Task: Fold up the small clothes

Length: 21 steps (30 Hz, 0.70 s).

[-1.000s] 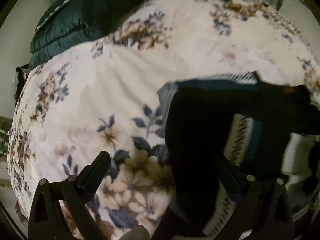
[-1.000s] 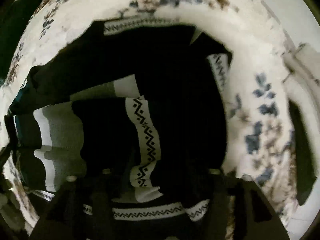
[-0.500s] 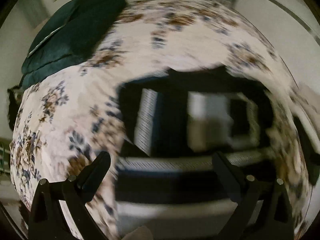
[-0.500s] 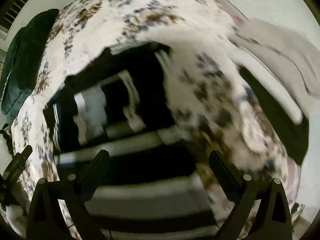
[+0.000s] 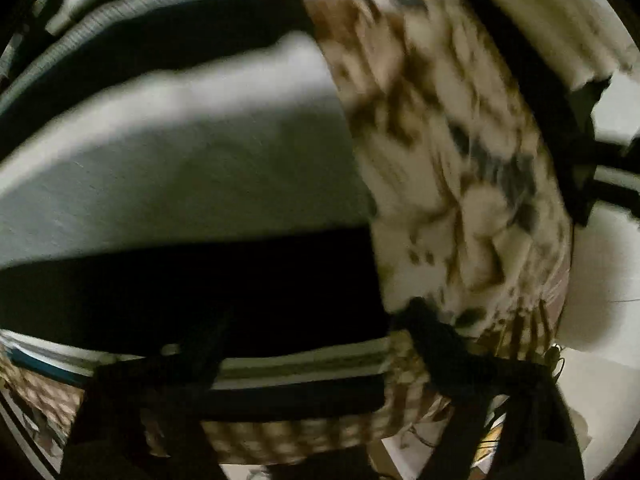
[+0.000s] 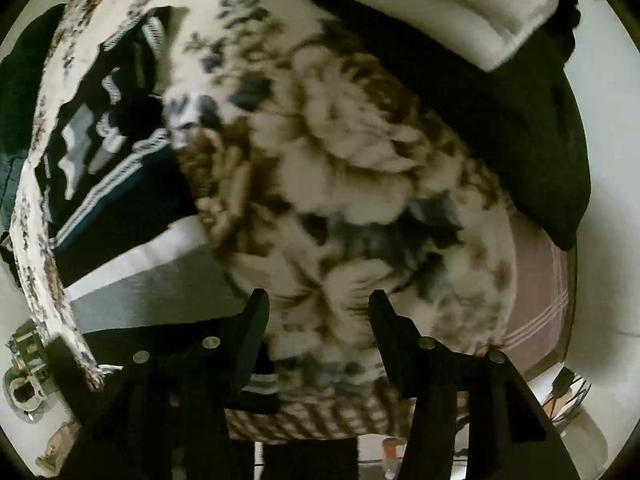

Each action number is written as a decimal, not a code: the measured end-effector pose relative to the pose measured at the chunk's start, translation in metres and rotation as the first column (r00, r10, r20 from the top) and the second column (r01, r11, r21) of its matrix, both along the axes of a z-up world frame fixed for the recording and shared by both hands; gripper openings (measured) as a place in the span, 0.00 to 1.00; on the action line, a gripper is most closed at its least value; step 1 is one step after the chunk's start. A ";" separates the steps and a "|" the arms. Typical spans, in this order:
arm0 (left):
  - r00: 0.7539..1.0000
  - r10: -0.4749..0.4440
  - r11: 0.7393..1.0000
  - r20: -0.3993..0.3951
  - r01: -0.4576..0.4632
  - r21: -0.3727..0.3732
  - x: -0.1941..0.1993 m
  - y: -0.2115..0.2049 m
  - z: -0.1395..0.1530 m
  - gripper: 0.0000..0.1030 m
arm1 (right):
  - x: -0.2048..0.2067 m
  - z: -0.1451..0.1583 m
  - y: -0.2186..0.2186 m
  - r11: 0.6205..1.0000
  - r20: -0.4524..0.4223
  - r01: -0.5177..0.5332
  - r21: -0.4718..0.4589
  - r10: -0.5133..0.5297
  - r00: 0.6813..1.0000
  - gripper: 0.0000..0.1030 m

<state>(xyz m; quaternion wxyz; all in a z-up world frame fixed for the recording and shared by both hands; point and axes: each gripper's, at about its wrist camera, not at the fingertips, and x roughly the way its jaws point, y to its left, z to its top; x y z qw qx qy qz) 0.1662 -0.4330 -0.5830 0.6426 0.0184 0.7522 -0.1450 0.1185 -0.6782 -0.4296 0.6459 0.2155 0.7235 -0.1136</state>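
A dark sweater with grey and white patterned bands (image 5: 180, 168) lies flat on the floral blanket (image 5: 440, 152). It fills the left of the blurred left wrist view. My left gripper (image 5: 316, 332) is open and empty, low over the sweater's near hem, its right finger (image 5: 436, 340) past the sweater's right edge. In the right wrist view the sweater (image 6: 116, 184) lies to the left. My right gripper (image 6: 316, 304) is open and empty over the bare blanket (image 6: 360, 160) beside it.
A dark garment (image 6: 500, 112) and a white folded cloth (image 6: 480, 8) lie at the blanket's far right. A dark green cushion (image 6: 20, 80) sits at the far left. The bed's near edge and floor clutter (image 6: 28, 372) show below.
Both grippers let go of the sweater and pulled back toward the near edge of the bed. The left one now hovers low over the hem. The right one has swung right over bare blanket.
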 end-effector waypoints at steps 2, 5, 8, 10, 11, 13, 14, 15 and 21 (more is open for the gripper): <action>0.999 -0.035 0.999 -0.006 0.036 0.038 -0.009 -0.016 -0.021 0.16 | -0.002 -0.009 -0.013 1.000 -0.004 0.005 0.015 -0.005 1.000 0.53; 0.998 -0.019 1.000 0.061 0.019 0.003 -0.012 -0.012 -0.015 0.03 | 0.006 -0.015 -0.023 0.999 -0.004 0.016 0.035 -0.016 1.000 0.53; 0.990 -0.008 0.999 0.139 0.012 -0.032 -0.013 0.008 0.016 0.03 | 0.028 -0.016 -0.032 0.994 0.035 0.027 0.102 -0.031 0.999 0.53; 0.984 0.016 0.999 0.175 -0.008 -0.049 -0.011 0.026 0.037 0.03 | 0.052 -0.017 -0.032 0.986 0.072 0.033 0.164 -0.045 0.996 0.55; 0.983 0.032 0.998 0.182 -0.021 -0.059 -0.010 0.036 0.046 0.03 | 0.067 -0.018 -0.031 0.981 0.090 0.033 0.192 -0.051 0.995 0.57; 0.976 0.070 0.996 0.208 -0.056 -0.071 -0.007 0.059 0.067 0.03 | 0.108 -0.025 -0.025 0.965 0.143 0.024 0.262 -0.063 0.988 0.57; 0.972 0.082 0.995 0.220 -0.068 -0.070 -0.006 0.070 0.074 0.03 | 0.129 -0.027 -0.022 0.958 0.164 0.014 0.287 -0.064 0.984 0.57; 0.969 0.097 0.994 0.228 -0.083 -0.071 -0.008 0.079 0.081 0.03 | 0.152 -0.029 -0.019 0.951 0.184 0.005 0.308 -0.065 0.981 0.57; 0.944 0.203 0.979 0.259 -0.187 -0.086 -0.007 0.135 0.114 0.03 | 0.295 -0.065 0.006 0.915 0.240 0.010 0.404 -0.117 0.964 0.57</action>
